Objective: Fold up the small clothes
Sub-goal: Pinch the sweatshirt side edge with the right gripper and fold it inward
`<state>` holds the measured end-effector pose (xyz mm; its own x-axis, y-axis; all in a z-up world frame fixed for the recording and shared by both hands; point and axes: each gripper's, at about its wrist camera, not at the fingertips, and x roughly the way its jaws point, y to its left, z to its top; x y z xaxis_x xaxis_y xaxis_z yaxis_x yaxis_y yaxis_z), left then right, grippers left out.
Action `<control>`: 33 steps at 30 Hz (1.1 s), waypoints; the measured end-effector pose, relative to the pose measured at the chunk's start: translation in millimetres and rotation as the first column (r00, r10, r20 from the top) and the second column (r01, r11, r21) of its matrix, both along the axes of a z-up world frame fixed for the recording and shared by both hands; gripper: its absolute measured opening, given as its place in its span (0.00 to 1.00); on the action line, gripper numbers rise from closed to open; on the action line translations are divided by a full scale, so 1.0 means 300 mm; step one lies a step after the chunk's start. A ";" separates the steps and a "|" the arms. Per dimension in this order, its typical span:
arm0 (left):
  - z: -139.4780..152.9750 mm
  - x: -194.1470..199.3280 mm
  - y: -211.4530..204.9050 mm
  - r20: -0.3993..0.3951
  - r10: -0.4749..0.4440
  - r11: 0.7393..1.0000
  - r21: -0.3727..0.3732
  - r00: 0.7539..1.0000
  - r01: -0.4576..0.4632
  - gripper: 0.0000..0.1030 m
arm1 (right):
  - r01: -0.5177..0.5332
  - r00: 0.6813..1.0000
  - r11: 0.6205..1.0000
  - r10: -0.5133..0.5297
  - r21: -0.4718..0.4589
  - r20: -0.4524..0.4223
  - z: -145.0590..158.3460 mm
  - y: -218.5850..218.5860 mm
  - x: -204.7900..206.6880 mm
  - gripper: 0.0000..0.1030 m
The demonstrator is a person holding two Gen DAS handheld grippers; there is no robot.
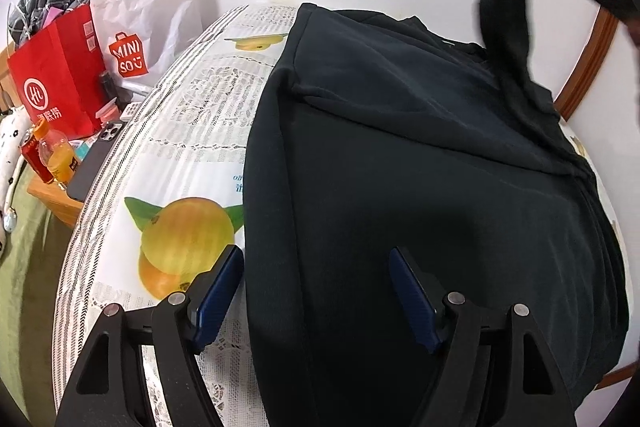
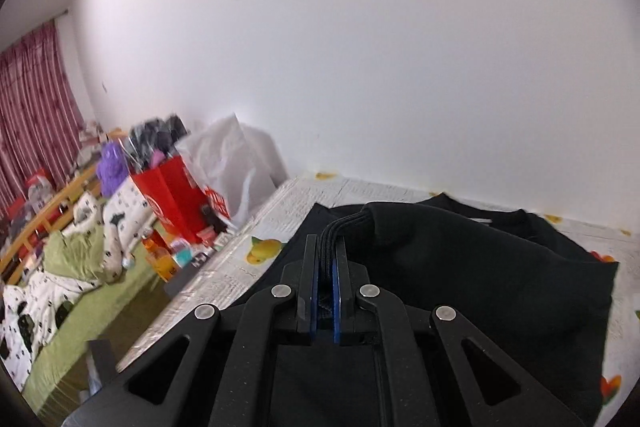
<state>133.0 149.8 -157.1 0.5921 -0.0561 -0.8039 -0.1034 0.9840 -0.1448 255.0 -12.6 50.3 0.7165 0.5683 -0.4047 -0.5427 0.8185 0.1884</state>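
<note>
We see the right gripper (image 2: pixel 325 259) clamped on a bunched hem of the black shirt (image 2: pixel 460 267), lifted at 12 o'clock. The left gripper (image 1: pixel 316 267) gapes, empty, above the shirt's soft, matte near edge. Beyond lies the fruit-printed tablecloth (image 1: pixel 192 147); at 10 o'clock, a red paper bag (image 1: pixel 56 79), blurred.

The shirt (image 1: pixel 420 167) lies on the desk (image 1: pixel 192 131); bags (image 1: pixel 60 75) stand left of it, by the wall

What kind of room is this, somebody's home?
Most likely a lived-in bedroom: a bed with green and spotted bedding, striped red curtains, and shopping bags crowded beside a table with a fruit-print cloth where a black garment lies.
</note>
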 end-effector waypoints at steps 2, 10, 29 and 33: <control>0.007 0.001 0.011 0.004 -0.002 1.000 -0.016 1.000 0.002 0.71 | -0.018 0.998 1.000 0.017 -0.016 -0.069 -0.049 0.050 0.066 0.10; 0.096 0.031 0.016 0.062 -0.029 0.999 -0.028 0.998 0.031 0.70 | 0.061 0.992 0.997 -0.065 -0.042 -0.112 -0.214 -0.109 0.074 0.23; 0.144 0.496 -0.088 0.070 -0.096 0.993 -0.062 0.993 0.100 0.49 | 0.294 0.928 0.941 -0.323 -0.170 -0.186 -0.581 -0.694 -0.080 0.25; 0.092 0.575 -0.056 0.035 -0.069 0.988 -0.133 0.997 0.073 0.46 | 0.277 0.937 0.949 -0.301 -0.148 -0.176 -0.574 -0.691 -0.083 0.25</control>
